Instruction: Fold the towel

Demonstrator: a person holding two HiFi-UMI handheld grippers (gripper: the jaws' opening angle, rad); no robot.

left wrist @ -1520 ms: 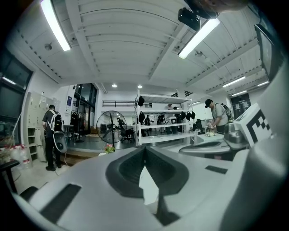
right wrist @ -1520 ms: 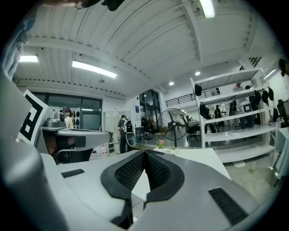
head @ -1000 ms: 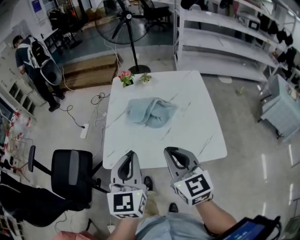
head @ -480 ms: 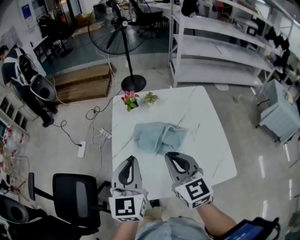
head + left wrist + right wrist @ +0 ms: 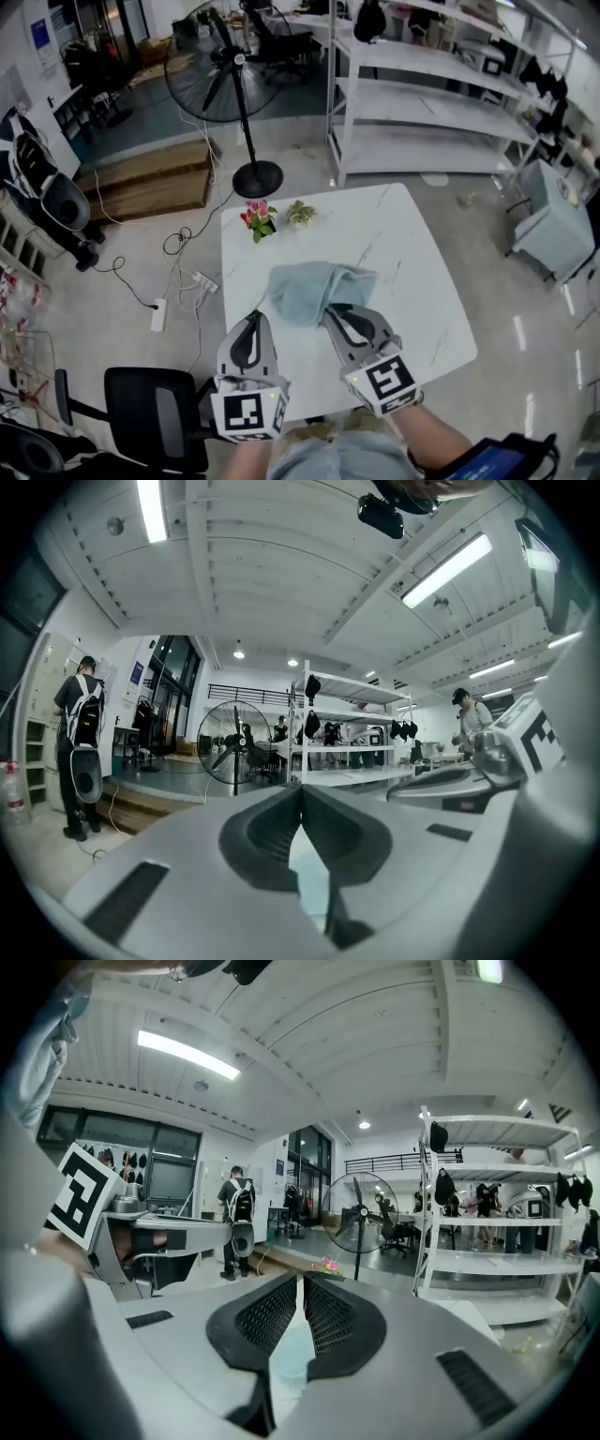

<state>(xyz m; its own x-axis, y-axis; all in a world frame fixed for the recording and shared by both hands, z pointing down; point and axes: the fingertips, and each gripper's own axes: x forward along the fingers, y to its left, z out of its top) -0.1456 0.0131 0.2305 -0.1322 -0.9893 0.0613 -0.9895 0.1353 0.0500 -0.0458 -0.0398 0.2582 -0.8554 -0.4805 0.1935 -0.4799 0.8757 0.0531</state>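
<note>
Both empty, the left gripper [image 5: 254, 319] clamped together and the right gripper [image 5: 331, 310] just parting its jaws a sliver, should spread wider before pinching the towel [image 5: 309, 286] at its 6 o'clock edge.

Pale blue towel [image 5: 307, 289], white table [image 5: 424, 281] with grey marble veins, pink flowers [image 5: 255, 213], black fan [image 5: 221, 62], black chair [image 5: 141, 412]

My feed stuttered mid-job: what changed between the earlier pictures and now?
Both grippers moved forward from the table's near edge toward the towel. The right gripper now reaches its near edge; its jaws have just been opening a crack, nothing between them. The left gripper stays shut and empty. Towel still crumpled in the same spot.
</note>
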